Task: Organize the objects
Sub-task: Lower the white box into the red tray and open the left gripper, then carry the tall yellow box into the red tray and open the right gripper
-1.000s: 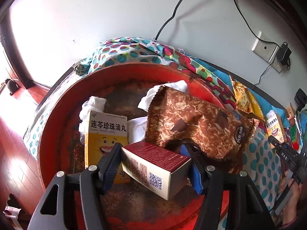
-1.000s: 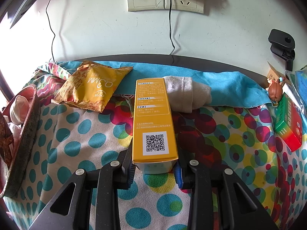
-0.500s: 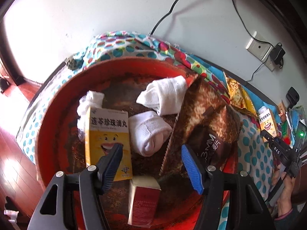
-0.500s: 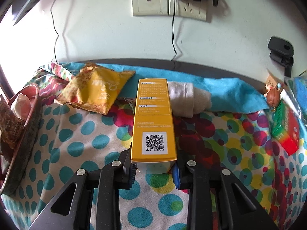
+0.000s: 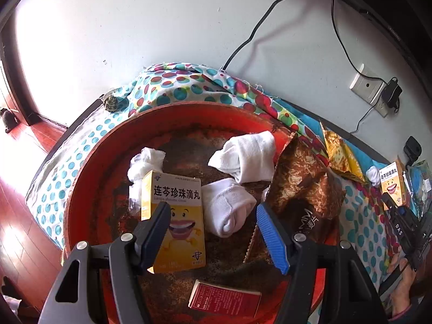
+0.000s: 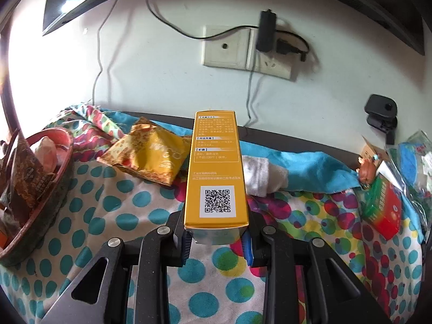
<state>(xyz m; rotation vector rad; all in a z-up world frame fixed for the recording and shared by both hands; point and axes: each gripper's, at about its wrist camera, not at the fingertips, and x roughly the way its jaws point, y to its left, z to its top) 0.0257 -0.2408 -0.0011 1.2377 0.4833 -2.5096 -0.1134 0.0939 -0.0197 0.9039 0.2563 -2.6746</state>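
Observation:
My left gripper (image 5: pixel 212 210) hovers over the round red basket (image 5: pixel 89 178), its jaws opening with nothing gripped between them. A dark red box (image 5: pixel 224 298) lies flat on the basket floor just below the fingers. Also in the basket are a yellow medicine box (image 5: pixel 175 216), two rolled white socks (image 5: pixel 248 156), and a brown snack bag (image 5: pixel 302 189) leaning on the right rim. My right gripper (image 6: pixel 217 243) is shut on a second yellow box (image 6: pixel 216 172), held lengthwise above the dotted cloth (image 6: pixel 113 216).
On the cloth lie a yellow snack bag (image 6: pixel 151 156), a rolled sock (image 6: pixel 264 178) and a green and red box (image 6: pixel 380 208). The basket (image 6: pixel 54 189) stands at the left. A wall with a socket (image 6: pixel 243 51) and cables rises close behind.
My left gripper let go of the dark red box, which now lies flat in the basket, and drew back. My right gripper raised the yellow box off the cloth.

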